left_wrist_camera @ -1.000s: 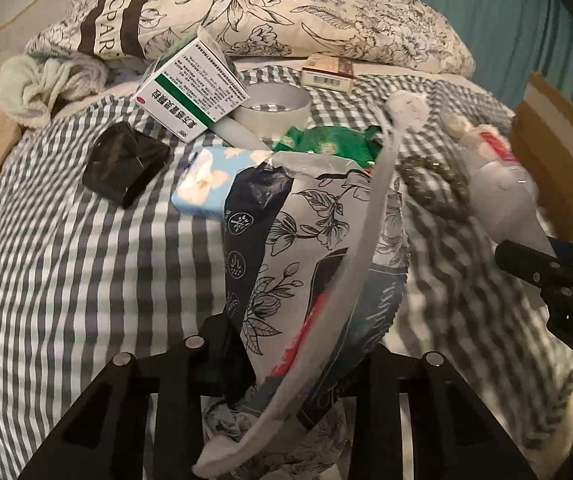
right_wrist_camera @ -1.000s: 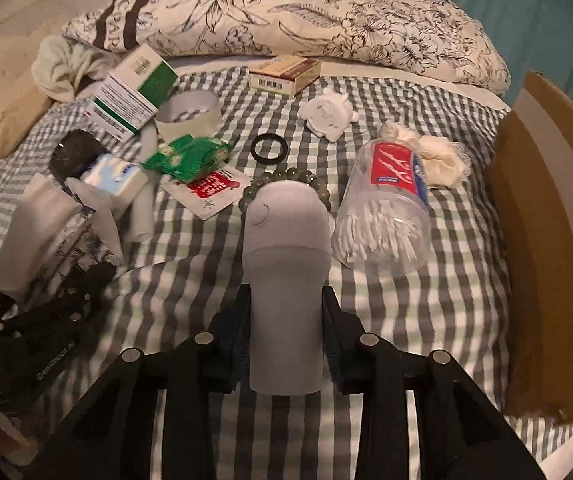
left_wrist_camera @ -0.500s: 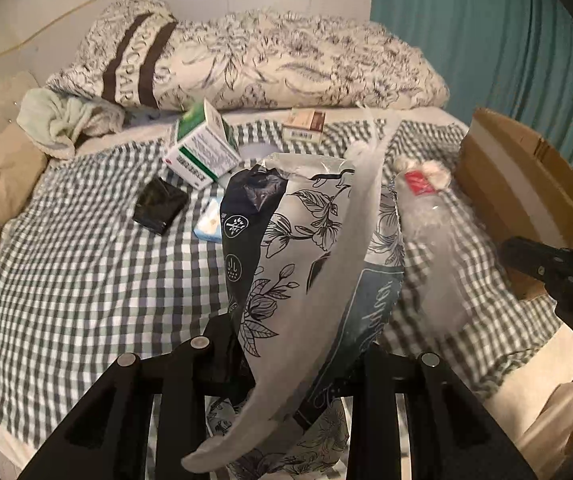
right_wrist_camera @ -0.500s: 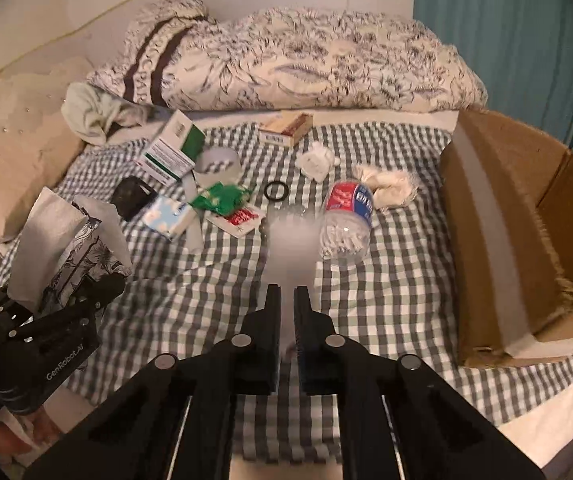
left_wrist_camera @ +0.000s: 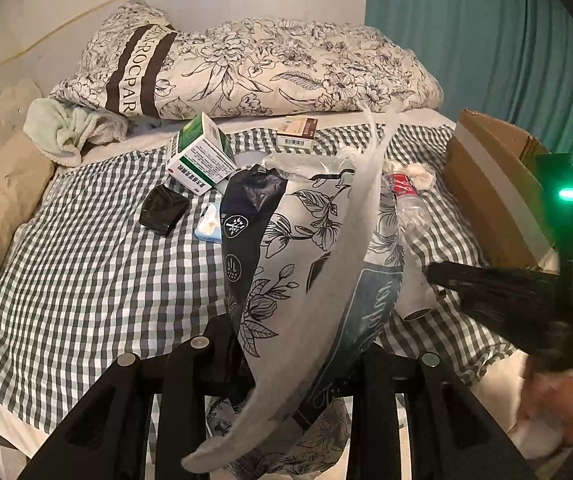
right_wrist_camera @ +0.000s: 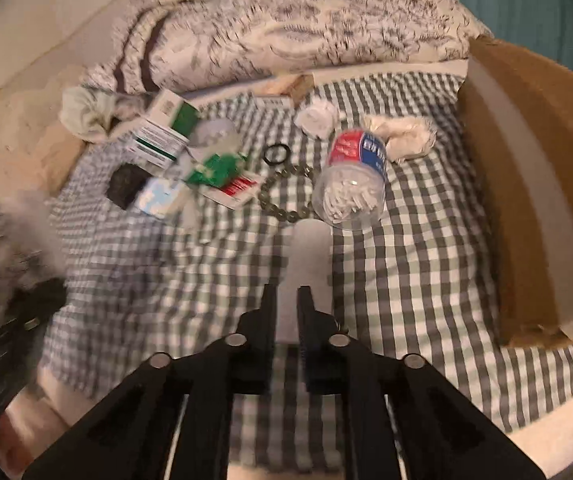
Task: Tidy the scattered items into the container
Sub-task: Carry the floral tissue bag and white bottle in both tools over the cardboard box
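Note:
My left gripper [left_wrist_camera: 286, 360] is shut on a floral-printed packet [left_wrist_camera: 306, 264], held upright above the checked bed sheet. My right gripper [right_wrist_camera: 286, 300] is shut on a pale grey tube [right_wrist_camera: 308, 256], held above the sheet; it also shows at the right of the left wrist view [left_wrist_camera: 416, 292]. The open cardboard box [right_wrist_camera: 526, 184] stands at the bed's right edge, also in the left wrist view [left_wrist_camera: 490, 184]. Scattered on the sheet lie a green-and-white box [right_wrist_camera: 162, 130], a black pouch [right_wrist_camera: 126, 184], a cotton-swab jar [right_wrist_camera: 352, 180], a bead bracelet [right_wrist_camera: 282, 196] and a black ring [right_wrist_camera: 276, 155].
A floral duvet [left_wrist_camera: 254, 68] lies rolled along the headboard with a pale towel [left_wrist_camera: 66, 128] at its left. A small carton [left_wrist_camera: 297, 133], a blue tissue pack [left_wrist_camera: 208, 226], a green wrapper [right_wrist_camera: 218, 168] and a white cloth wad [right_wrist_camera: 402, 136] also lie on the sheet. A teal curtain [left_wrist_camera: 466, 32] hangs behind the box.
Both grippers have lifted and pulled back from the bed with their items, so more of the bed and box shows. The right wrist view is now motion-blurred.

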The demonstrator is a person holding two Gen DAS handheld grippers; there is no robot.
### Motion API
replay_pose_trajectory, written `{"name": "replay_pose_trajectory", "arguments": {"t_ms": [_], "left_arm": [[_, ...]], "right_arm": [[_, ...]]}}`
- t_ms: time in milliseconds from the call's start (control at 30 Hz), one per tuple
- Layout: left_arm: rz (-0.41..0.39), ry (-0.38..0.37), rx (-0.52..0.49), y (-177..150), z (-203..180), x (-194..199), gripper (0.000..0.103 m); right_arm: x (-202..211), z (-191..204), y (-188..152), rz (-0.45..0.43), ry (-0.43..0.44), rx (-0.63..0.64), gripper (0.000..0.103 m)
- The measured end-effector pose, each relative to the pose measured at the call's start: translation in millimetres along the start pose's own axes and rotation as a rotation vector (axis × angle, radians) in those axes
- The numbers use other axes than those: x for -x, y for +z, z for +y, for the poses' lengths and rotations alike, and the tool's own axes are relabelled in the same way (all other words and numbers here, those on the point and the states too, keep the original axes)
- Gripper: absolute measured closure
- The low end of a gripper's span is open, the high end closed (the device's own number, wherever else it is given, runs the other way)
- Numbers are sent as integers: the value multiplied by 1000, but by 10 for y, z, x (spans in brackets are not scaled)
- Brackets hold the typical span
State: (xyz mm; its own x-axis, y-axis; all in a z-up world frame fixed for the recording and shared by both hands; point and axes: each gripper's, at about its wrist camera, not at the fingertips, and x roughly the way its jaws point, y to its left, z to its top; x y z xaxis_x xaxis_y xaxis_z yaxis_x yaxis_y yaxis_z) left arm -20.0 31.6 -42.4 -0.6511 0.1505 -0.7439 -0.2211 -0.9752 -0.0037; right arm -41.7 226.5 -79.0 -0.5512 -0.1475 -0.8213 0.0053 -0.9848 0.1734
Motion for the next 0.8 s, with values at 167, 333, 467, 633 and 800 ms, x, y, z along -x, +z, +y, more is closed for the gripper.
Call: {"name": "replay_pose_trajectory", "arguments": {"t_ms": [167,333,467,633,800], "left_arm": [[15,12,2,-30,21,-60,72],[38,13,4,-54,11,-167,72],[50,15,-5,-80,-22,-215,72],[53,18,-8,-73,-40,-225,72],[40,10,-28,45,-177,-143,72]], "right_arm": [[-295,-29,30,43,-28,-5,62],[-566,-87,-16,104,-55,7,57],[-544,-130,-86,76,-32,-1,58],[-303,-109,-119,36,-3,0,58],[140,-109,-14,-37,43,-13,58]]}}
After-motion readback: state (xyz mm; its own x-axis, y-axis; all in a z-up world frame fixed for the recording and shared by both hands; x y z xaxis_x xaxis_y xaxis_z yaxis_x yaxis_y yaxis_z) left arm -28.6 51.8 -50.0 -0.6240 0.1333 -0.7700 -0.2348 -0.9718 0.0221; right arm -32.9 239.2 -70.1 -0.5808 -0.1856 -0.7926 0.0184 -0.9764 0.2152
